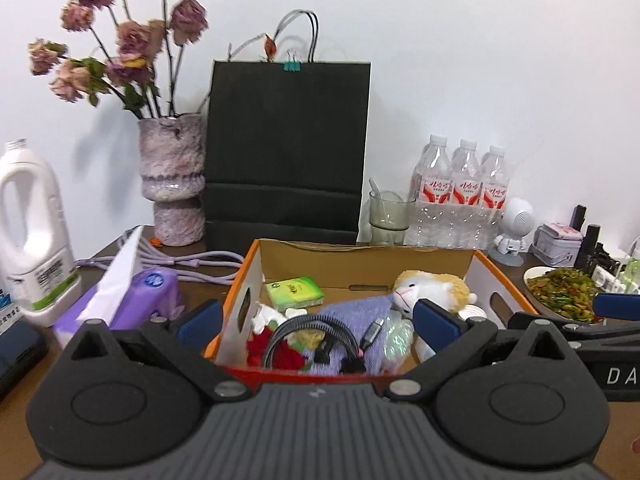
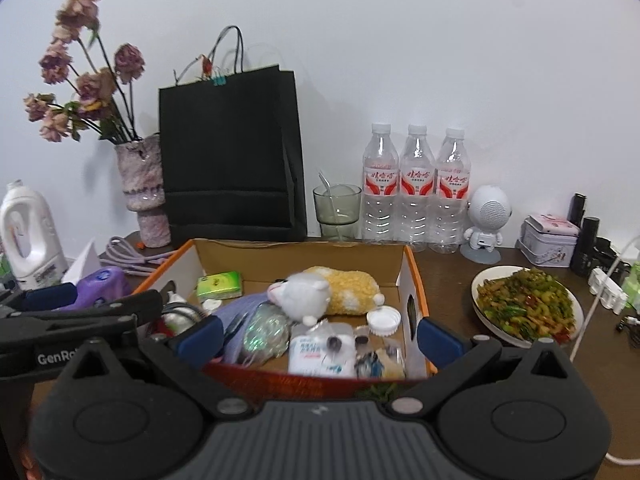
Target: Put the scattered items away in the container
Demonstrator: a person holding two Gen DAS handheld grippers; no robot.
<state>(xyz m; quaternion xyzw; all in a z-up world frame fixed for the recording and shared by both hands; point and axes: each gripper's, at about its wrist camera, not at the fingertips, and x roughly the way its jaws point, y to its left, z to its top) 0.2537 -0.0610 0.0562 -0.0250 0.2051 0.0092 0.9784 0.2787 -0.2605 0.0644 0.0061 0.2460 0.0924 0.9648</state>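
Note:
An open cardboard box with orange edges [image 1: 244,276] [image 2: 416,276] sits in front of both grippers. It holds a white and yellow plush toy [image 1: 432,286] [image 2: 344,290], a green tissue pack [image 1: 294,291] [image 2: 220,284], a purple cloth [image 1: 352,312], a coiled dark cable [image 1: 308,332], a white packet [image 2: 316,350] and a white cap [image 2: 383,320]. My left gripper [image 1: 318,320] is open above the box's near edge with nothing between its fingers. My right gripper [image 2: 320,338] is open too and holds nothing. Each gripper shows at the edge of the other's view.
Behind the box stand a black paper bag [image 1: 286,148], a vase of dried flowers [image 1: 172,176], a glass [image 1: 390,216] and three water bottles [image 2: 416,188]. A white jug [image 1: 30,236] and purple tissue pack [image 1: 132,300] lie left. A plate of food [image 2: 528,304] sits right.

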